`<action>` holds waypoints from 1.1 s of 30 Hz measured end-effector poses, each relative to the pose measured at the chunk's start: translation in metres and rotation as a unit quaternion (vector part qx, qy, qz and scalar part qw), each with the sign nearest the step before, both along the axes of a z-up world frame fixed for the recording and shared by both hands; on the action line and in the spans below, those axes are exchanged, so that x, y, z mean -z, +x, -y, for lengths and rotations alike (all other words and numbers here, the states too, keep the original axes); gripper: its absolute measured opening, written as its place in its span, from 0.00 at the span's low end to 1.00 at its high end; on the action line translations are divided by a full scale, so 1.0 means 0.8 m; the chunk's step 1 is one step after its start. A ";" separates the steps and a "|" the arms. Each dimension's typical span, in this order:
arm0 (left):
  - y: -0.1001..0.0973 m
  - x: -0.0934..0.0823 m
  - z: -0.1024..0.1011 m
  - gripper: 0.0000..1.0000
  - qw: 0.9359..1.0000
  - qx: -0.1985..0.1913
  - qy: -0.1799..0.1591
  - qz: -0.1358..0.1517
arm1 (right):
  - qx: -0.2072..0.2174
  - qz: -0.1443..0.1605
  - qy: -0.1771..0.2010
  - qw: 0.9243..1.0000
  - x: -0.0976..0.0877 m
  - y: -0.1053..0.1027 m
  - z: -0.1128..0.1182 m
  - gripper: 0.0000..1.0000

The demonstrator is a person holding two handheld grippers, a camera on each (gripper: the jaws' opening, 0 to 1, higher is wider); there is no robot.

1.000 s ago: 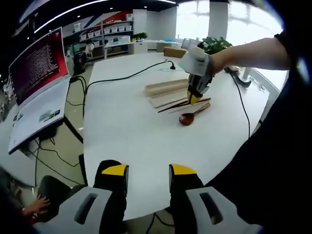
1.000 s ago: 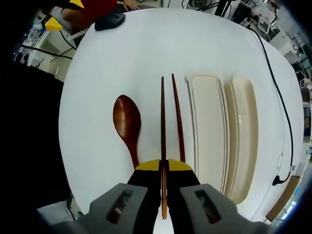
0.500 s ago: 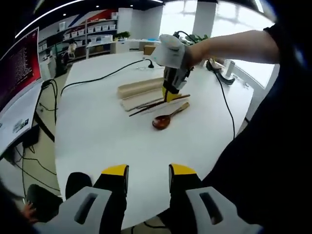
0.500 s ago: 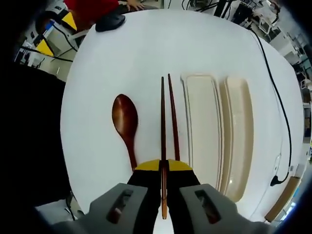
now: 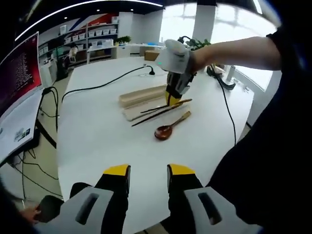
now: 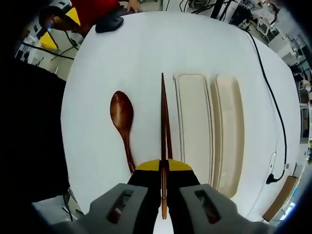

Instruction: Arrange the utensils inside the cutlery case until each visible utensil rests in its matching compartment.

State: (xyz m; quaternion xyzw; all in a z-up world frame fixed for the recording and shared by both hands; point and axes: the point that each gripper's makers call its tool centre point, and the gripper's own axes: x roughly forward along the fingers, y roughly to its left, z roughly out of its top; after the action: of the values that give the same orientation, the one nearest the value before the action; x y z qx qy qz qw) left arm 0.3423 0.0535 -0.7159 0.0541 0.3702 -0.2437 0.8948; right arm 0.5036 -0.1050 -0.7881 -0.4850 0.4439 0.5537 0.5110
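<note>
- Pinching one chopstick (image 6: 163, 126) between pressed-together jaws, the right gripper (image 6: 163, 165) holds it beside the cutlery case (image 6: 209, 131).
- In the left gripper view that chopstick looks raised above the second chopstick (image 5: 156, 115), which lies on the white tabletop (image 5: 97, 131).
- The wooden spoon (image 6: 122, 122) lies on the tabletop left of the chopsticks, apart from the case.
- The left gripper (image 5: 148, 171) hovers near the tabletop's near edge, jaws spread and holding nothing.

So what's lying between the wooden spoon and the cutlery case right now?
The chopsticks: in the right gripper view they run between the spoon and the cutlery case, one clamped in the right gripper.
</note>
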 end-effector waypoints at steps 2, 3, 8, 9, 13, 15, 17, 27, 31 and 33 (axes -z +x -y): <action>-0.001 0.001 0.005 0.31 1.000 0.008 0.002 -0.002 | -0.003 0.005 0.000 1.000 -0.002 0.003 0.000 0.00; -0.002 0.000 0.008 0.31 1.000 0.014 0.002 0.000 | -0.003 0.007 0.000 1.000 -0.003 0.004 0.000 0.00; -0.004 -0.003 0.010 0.30 1.000 0.017 -0.003 0.004 | -0.004 0.010 -0.001 1.000 -0.010 0.008 0.002 0.00; -0.004 -0.002 0.009 0.30 1.000 0.016 -0.002 0.004 | -0.004 0.010 -0.002 1.000 -0.010 0.008 0.002 0.00; -0.007 0.002 0.007 0.31 1.000 0.016 0.000 -0.001 | -0.006 0.010 -0.007 1.000 -0.010 0.008 0.004 0.00; -0.008 0.002 0.007 0.31 1.000 0.014 -0.002 0.000 | -0.002 0.008 -0.006 1.000 -0.012 0.007 0.003 0.00; -0.008 0.002 0.007 0.31 1.000 0.012 -0.004 0.000 | -0.004 0.010 -0.007 1.000 -0.013 0.008 0.003 0.00; -0.013 0.001 0.003 0.31 1.000 0.007 -0.004 0.000 | -0.009 0.017 -0.013 1.000 -0.019 0.015 0.004 0.00; -0.016 0.002 0.002 0.31 1.000 0.007 -0.003 -0.003 | -0.010 0.021 -0.006 1.000 -0.022 0.017 -0.001 0.00; -0.017 0.002 0.001 0.31 1.000 0.006 -0.003 -0.003 | -0.012 0.025 -0.003 1.000 -0.023 0.018 -0.003 0.00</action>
State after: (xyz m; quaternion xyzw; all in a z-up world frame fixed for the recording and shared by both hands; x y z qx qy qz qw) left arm 0.3290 0.0524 -0.7173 0.0532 0.3718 -0.2505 0.8923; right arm 0.5182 -0.1023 -0.7697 -0.5054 0.4273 0.5461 0.5135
